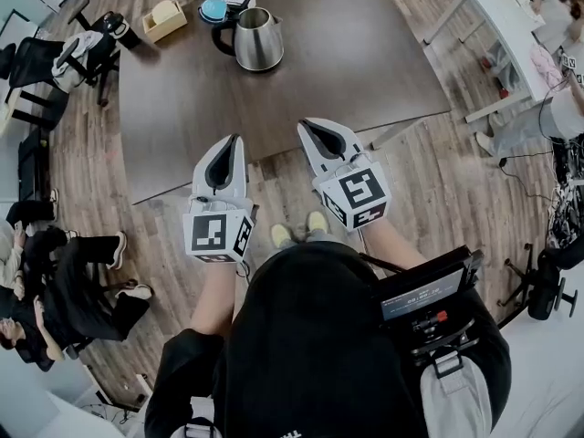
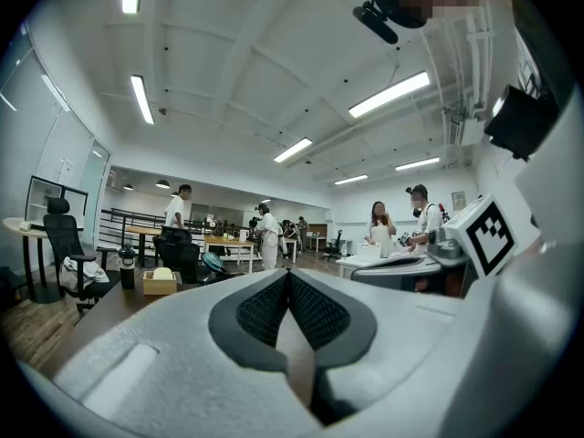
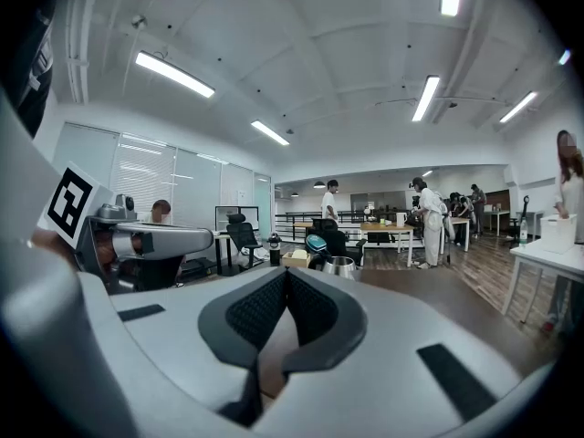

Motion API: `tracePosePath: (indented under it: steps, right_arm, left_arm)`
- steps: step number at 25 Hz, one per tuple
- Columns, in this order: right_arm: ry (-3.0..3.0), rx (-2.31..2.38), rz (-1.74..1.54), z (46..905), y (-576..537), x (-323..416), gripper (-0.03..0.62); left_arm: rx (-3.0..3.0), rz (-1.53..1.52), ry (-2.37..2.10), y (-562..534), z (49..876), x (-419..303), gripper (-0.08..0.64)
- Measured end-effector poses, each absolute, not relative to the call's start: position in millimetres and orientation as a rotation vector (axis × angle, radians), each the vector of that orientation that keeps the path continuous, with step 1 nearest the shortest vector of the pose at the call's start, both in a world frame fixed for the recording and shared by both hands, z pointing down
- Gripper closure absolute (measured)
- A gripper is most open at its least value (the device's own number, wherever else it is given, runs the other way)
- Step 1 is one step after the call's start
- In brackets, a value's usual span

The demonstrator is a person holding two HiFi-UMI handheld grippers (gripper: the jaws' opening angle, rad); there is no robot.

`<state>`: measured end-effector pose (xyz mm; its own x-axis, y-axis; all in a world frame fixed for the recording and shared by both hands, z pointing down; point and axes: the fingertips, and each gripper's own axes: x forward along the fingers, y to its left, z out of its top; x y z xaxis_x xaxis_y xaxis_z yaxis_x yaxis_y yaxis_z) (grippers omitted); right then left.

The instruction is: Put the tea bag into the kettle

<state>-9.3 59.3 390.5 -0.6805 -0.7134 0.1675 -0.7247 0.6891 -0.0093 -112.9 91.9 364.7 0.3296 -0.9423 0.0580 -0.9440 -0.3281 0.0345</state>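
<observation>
- Left gripper: jaws pressed together, ribbed pads meeting at the tip, nothing between them.
- Right gripper: jaws likewise pressed together tip to tip, nothing between them.
- Both are held side by side, apart from each other. The left points to 12 o'clock and the right to about 11 o'clock in the head view, with their tips over the near edge of the dark table.
- Each gripper's marker cube sits at its 6 o'clock end, by the person's forearms.
- Kettle: steel, upright and lid off, on the far part of the table. It is at about 12 o'clock from the left gripper and 11 o'clock from the right, well apart from both.
- Blue round thing: just beside the kettle at its 10 o'clock, at the far table edge.
- Open wooden box: at 9 to 10 o'clock from the kettle, near the far left corner. It holds something pale, too small to identify.
- Tea bag: cannot be picked out in any view.
- Black bottle: upright, just beside the box on its outer side.
- Wooden floor: surrounds the table.
- White table: at 2 o'clock.
- Seated people: at 8 o'clock.
</observation>
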Motion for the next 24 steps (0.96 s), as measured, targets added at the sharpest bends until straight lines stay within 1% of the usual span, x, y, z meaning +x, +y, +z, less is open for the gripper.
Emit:
tracePosePath:
  steps: [6,24]
  right_arm:
    - [-2.756,1.167,0.094,386,43,-2,0.583]
    - [-2.777,1.162,0.050,374,9,-1,0.583]
  left_arm:
    - [2.523,0.043,-1.784,77,359,-99,0.557]
    - [2.543,0.039,-1.799,46,352,-96,0.556]
